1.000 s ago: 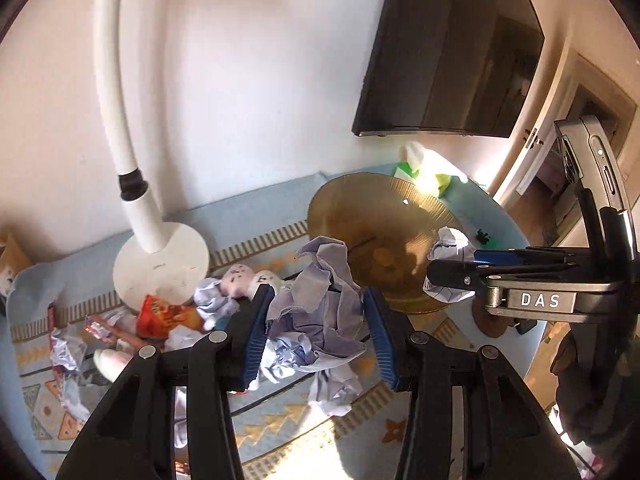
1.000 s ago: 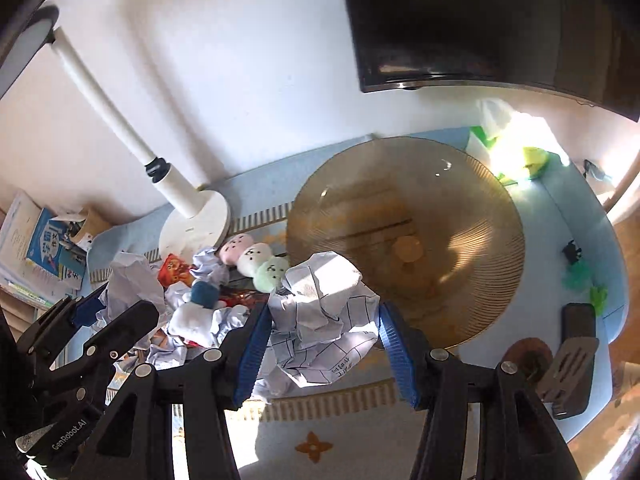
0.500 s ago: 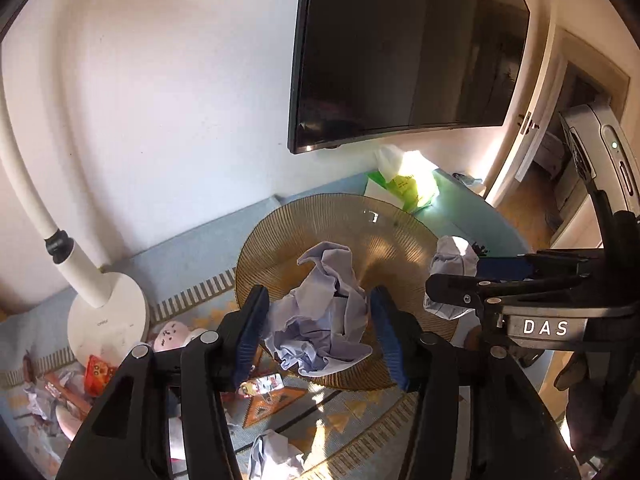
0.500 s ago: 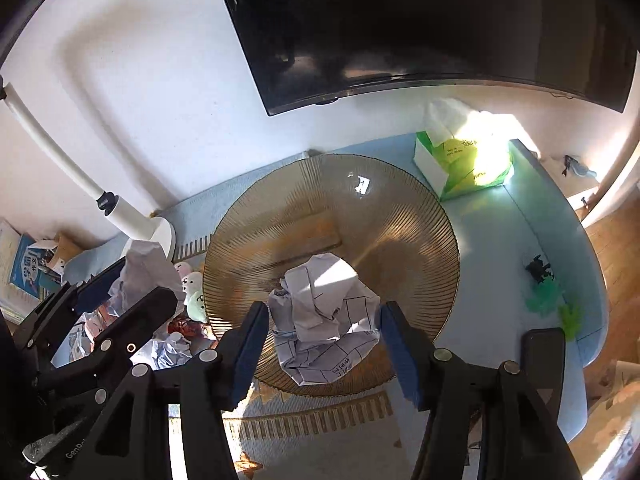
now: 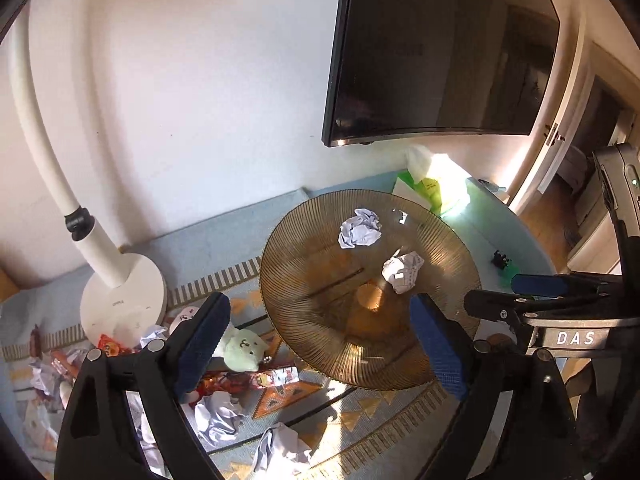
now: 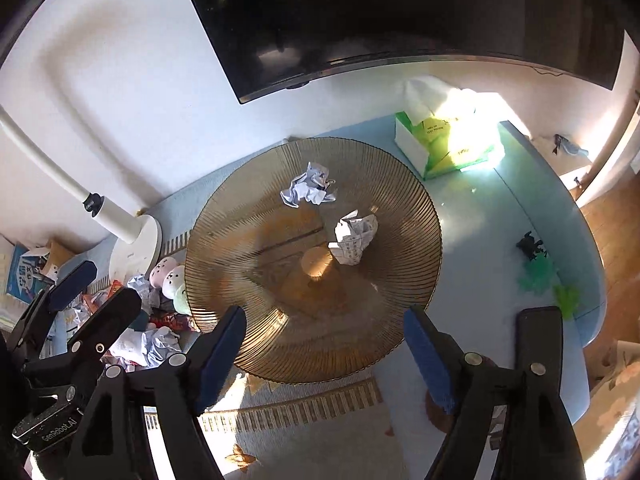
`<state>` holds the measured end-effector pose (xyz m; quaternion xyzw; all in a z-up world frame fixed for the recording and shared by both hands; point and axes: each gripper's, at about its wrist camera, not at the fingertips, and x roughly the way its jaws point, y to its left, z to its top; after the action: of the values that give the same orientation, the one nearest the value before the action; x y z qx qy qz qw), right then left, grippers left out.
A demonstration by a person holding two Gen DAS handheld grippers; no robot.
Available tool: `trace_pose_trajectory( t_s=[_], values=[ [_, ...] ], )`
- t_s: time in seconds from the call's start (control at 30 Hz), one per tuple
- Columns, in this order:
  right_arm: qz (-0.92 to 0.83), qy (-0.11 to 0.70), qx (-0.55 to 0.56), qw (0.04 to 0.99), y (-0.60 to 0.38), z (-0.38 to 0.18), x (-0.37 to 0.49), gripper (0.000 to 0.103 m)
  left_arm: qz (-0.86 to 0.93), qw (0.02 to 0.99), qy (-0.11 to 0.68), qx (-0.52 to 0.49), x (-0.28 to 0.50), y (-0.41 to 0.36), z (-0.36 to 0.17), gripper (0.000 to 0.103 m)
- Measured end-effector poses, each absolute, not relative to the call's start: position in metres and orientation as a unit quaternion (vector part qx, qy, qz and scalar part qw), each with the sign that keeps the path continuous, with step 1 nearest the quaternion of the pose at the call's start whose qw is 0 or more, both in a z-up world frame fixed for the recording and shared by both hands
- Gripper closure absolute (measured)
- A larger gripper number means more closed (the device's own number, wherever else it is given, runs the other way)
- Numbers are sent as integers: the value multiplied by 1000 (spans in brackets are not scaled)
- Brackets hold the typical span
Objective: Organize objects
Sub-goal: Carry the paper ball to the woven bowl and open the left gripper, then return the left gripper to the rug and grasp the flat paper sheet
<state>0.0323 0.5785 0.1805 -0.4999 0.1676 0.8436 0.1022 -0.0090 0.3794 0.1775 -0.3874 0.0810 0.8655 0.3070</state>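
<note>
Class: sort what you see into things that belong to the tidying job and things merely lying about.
Job: bowl, two paper balls in it, loose paper balls, wrappers, plush toys.

Lying about: lamp, tissue box, TV.

Home living rm: wall-mounted TV (image 6: 400, 20), tissue box (image 6: 440, 140), desk lamp (image 5: 120, 300), patterned tablecloth (image 5: 360, 432), doorway.

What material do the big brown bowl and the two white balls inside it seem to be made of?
The bowl looks like amber-tinted glass or clear plastic: the tablecloth shows through, fine ribs, glossy glints. The two balls look like crumpled matte paper: sharp creases, printed lines on one.
</note>
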Motion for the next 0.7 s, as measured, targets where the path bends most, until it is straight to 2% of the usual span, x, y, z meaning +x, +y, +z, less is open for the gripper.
trace_pose_trajectory(
  t_s=[0.37,0.7],
  values=[
    [844,148,-512,60,531,179,30,24,878,263,58,-397,-5,336,179,12],
    [837,138,-530,2,470,173,7,23,882,209,41,-420,-2,263,168,12]
  ],
)
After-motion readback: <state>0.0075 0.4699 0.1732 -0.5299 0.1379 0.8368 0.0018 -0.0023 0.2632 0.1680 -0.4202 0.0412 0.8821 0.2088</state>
